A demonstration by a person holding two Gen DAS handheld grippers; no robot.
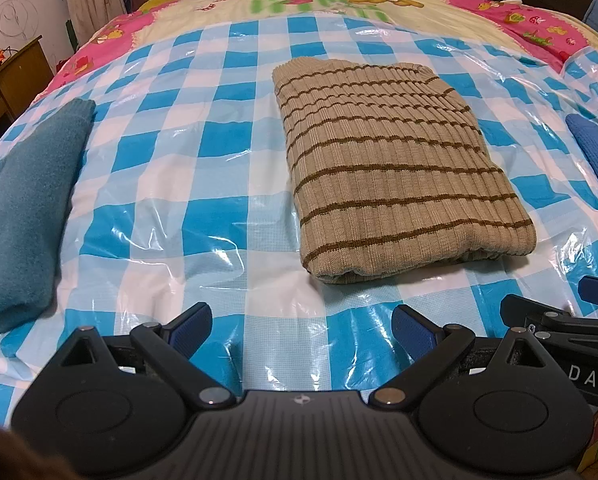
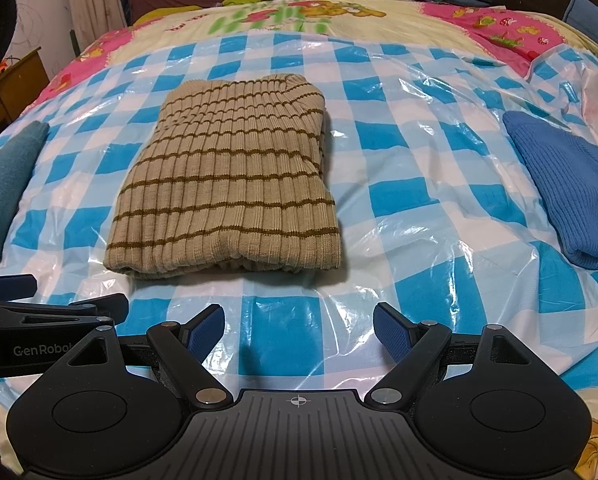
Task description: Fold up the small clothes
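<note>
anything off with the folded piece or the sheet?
Nothing serious. The striped sweater lies folded but slightly skewed to the checks of the plastic sheet, which is wrinkled. Both grippers, left and right, are open and empty.

Left wrist view: low over the near edge of the bed, facing forward along the left gripper.
Right wrist view: same height and heading, just beside it, along the right gripper.
Shared: the striped sweater, checked plastic sheet, both side garments.
</note>
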